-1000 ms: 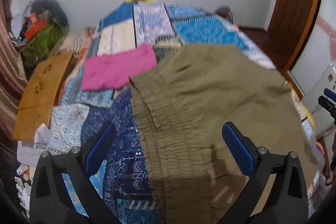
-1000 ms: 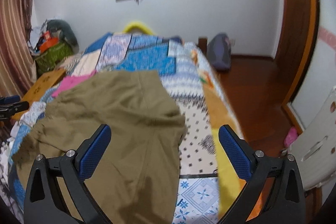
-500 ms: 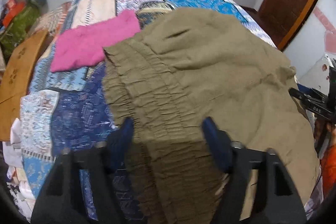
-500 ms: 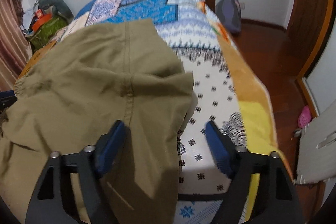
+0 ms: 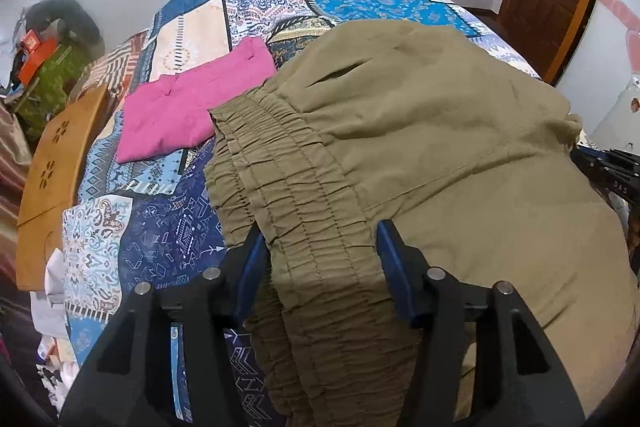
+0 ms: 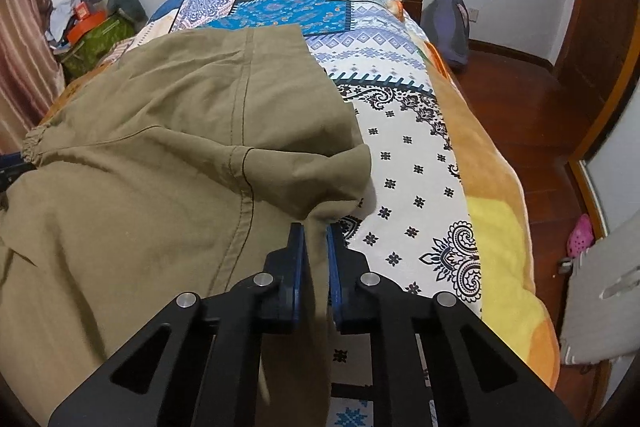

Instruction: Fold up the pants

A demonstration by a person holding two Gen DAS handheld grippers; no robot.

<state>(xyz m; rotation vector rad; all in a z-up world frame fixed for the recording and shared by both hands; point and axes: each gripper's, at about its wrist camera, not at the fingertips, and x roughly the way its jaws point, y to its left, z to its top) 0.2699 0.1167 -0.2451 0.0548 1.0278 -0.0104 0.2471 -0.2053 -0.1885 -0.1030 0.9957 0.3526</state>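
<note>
Olive-green pants [image 5: 420, 131] lie spread on a patchwork bedspread [image 5: 160, 235]. Their gathered elastic waistband [image 5: 288, 195] runs toward my left gripper [image 5: 320, 247], whose blue pads straddle the band with a gap on each side, partly open. In the right wrist view the pants [image 6: 152, 155] cover the left half, and my right gripper [image 6: 316, 239] is shut on a pinched fold at the pants' right edge. The right gripper's black frame [image 5: 612, 175] shows at the right edge of the left wrist view.
A folded pink garment [image 5: 188, 111] lies beyond the waistband. A wooden board [image 5: 52, 179] and a cluttered green bag [image 5: 52, 67] sit left of the bed. The bed's right edge [image 6: 504, 227] drops to a wooden floor with a dark backpack [image 6: 448, 27].
Both grippers came down onto the pants. The right jaws closed from wide open onto the fabric edge. The left jaws narrowed around the waistband.
</note>
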